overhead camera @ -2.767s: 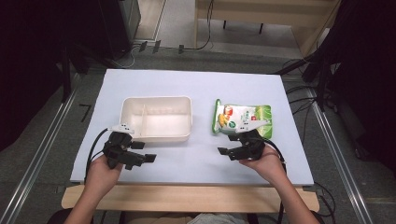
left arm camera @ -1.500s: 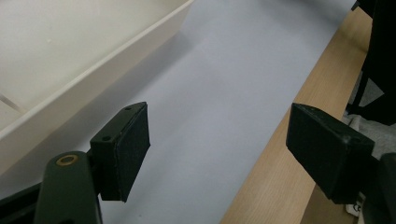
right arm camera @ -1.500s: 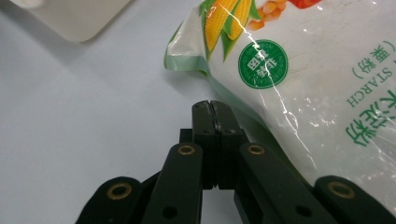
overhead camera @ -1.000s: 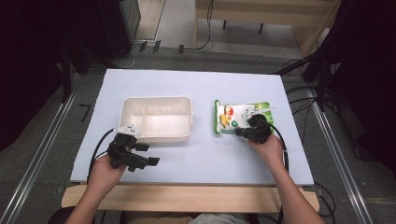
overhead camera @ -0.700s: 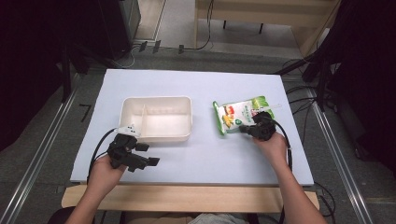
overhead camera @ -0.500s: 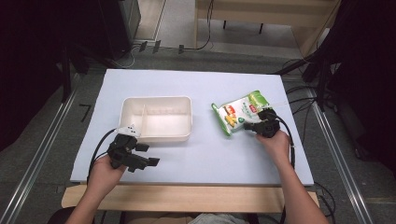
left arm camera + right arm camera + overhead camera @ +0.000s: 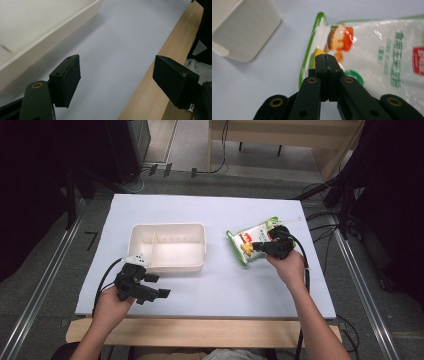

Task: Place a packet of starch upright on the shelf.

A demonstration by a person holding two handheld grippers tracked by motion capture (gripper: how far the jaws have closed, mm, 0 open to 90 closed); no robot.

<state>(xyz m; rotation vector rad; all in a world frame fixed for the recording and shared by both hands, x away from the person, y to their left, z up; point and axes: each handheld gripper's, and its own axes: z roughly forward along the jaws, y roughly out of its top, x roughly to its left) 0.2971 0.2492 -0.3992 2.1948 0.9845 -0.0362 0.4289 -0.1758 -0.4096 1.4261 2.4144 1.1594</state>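
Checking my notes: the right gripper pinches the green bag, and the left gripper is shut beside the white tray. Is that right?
Not quite. The left gripper is open, with nothing between its fingers, as the left gripper view shows. The rest holds: the right gripper pinches the green bag, and the left is beside the white tray.

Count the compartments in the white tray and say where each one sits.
2. The white tray has a divider: in the high view, a narrow compartment at its left end and a wider compartment to the right. Both look empty.
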